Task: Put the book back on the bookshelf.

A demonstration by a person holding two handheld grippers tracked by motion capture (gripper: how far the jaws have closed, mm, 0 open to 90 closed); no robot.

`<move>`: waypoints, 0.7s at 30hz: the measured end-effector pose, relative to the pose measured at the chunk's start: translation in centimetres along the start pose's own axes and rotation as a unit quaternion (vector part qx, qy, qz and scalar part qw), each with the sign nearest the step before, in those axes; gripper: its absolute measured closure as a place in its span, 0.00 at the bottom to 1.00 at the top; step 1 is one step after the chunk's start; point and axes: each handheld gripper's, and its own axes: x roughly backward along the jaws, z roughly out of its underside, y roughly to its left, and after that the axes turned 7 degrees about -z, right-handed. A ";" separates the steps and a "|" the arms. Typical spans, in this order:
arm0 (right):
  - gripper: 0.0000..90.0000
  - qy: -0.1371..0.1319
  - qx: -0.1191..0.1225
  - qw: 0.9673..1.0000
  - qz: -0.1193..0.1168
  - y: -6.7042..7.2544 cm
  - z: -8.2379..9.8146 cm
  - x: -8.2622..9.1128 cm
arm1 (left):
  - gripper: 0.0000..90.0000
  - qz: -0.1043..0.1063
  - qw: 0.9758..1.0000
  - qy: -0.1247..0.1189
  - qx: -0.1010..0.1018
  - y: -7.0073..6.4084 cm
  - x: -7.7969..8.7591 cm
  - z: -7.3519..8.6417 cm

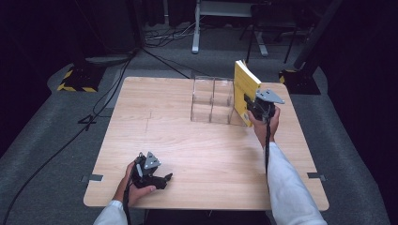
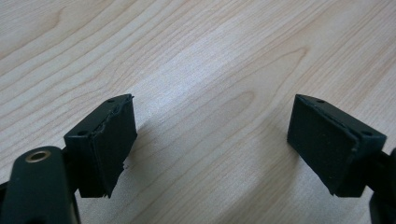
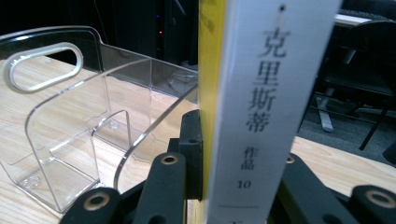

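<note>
A yellow book [image 1: 245,89] with a white spine [image 3: 266,107] stands upright in my right gripper [image 1: 257,108], which is shut on its lower part. It hangs at the right end of a clear plastic rack [image 1: 212,99] with several dividers, at the table's far middle. In the right gripper view the rack [image 3: 70,140] lies just left of the book, its curved wall close to my left jaw. My left gripper [image 1: 162,179] rests low over the near left of the table, jaws open with only bare wood [image 2: 210,116] between the pads [image 2: 114,147].
The wooden table [image 1: 187,154] has free room across its middle and left. Beyond its far edge lie cables [image 1: 117,79], a yellow-black striped base [image 1: 77,80] and stand legs [image 1: 196,33]. A dark chair [image 3: 369,65] stands behind the book.
</note>
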 end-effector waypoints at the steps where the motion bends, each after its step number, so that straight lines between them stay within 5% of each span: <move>1: 0.84 -0.001 -0.003 1.000 0.001 0.0 0.1 -0.1 | 0.18 0.000 1.000 0.000 0.000 0.0 0.0 0.0; 21: 0.84 -0.020 -0.015 0.999 0.030 0.3 0.6 -1.5 | 0.18 0.005 1.000 0.000 -0.005 0.0 0.1 0.1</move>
